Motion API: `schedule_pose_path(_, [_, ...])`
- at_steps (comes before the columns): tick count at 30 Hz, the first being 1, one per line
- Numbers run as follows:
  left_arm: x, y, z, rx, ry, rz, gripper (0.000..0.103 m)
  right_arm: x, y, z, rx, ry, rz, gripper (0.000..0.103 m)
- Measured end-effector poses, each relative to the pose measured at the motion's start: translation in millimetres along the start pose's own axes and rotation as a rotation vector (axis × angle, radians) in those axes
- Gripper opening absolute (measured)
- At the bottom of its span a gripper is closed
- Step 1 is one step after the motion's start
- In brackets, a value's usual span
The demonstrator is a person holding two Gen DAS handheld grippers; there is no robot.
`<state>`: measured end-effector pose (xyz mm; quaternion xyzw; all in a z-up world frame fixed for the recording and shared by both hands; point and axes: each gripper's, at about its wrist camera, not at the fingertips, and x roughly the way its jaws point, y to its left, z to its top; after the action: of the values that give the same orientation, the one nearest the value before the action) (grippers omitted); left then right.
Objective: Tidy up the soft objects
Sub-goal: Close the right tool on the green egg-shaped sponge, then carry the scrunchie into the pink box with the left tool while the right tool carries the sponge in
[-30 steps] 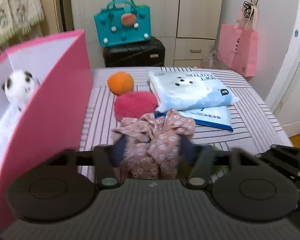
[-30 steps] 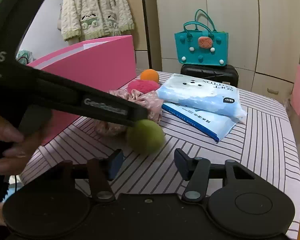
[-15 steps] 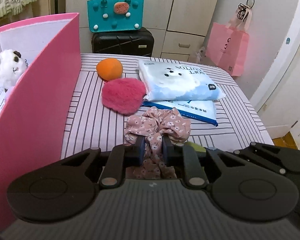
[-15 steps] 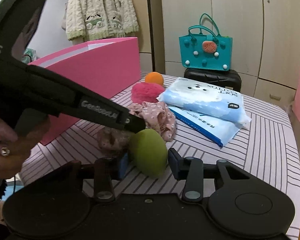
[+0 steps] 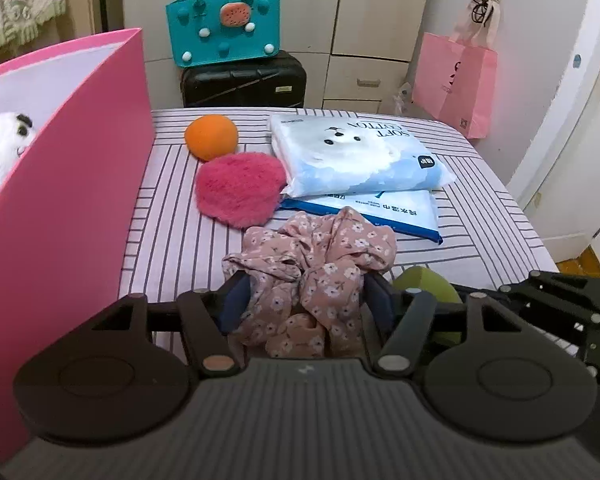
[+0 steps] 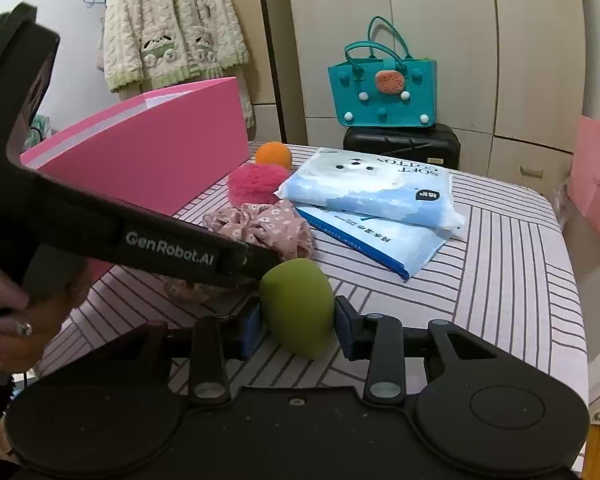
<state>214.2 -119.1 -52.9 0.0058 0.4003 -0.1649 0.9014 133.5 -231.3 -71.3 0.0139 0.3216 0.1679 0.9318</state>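
Left tongs [image 5: 302, 300]: spread, with the flowered scrunchie [image 5: 312, 272] bunched between the two fingers; the pads sit just beside the cloth on each side, and I cannot tell whether they touch it.
Right tongs [image 6: 296, 320]: closed against the green sponge [image 6: 298, 304], one blue pad touching each flank; whether it is already squeezed firmly is hard to tell.
Green sponge: egg-shaped, lying on the striped bedcover [image 6: 500, 264] near its front edge, just beside the scrunchie. It looks light, springy and smooth-skinned, so I judge a hold across its fattest part is safest; nearer the narrow end it could squirt out.
Flowered scrunchie: thin gathered cloth, very light and limp, with no stiffness at all. Pinching a thick fold near the middle should lift the whole ring; a single loose frill would likely slip free.
Other soft things: a pink fluffy puff [image 5: 240, 188] and an orange ball [image 5: 211, 137] lie farther up the bedcover, beside two stacked tissue packs [image 5: 360, 156].
Likely destination: the pink box [image 5: 68, 184] stands on the left of the bedcover, with a plush panda [image 5: 4, 140] already inside.
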Motion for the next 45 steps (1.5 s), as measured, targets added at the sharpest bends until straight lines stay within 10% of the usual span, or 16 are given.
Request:
schedule_pose_path(2, [1,1,-1,-0.007,-0.009,-0.01,0.059,-1,-1,-1,0.007,-0.009,-0.005,0.043])
schedule_pose_path(4, [2,0,-3,0.005,-0.016,-0.007,0.03,0,-4,-1,0.017,-0.011,-0.015,0.043])
schedule_pose_path(10, [-4,-1,-4,0.036,-0.021,-0.02,0.019,0,-9,0,0.055,-0.003,-0.01,0.043])
schedule_pose_path(23, [-13,9,-6,-0.016,0.003,-0.056,0.016,-2,-11,7,0.111,0.047,-0.057,0.043])
schedule_pose_path(45, [-70,17,9,0.182,0.083,-0.161,0.016,-38,-25,33,0.212,0.125,-0.025,0.043])
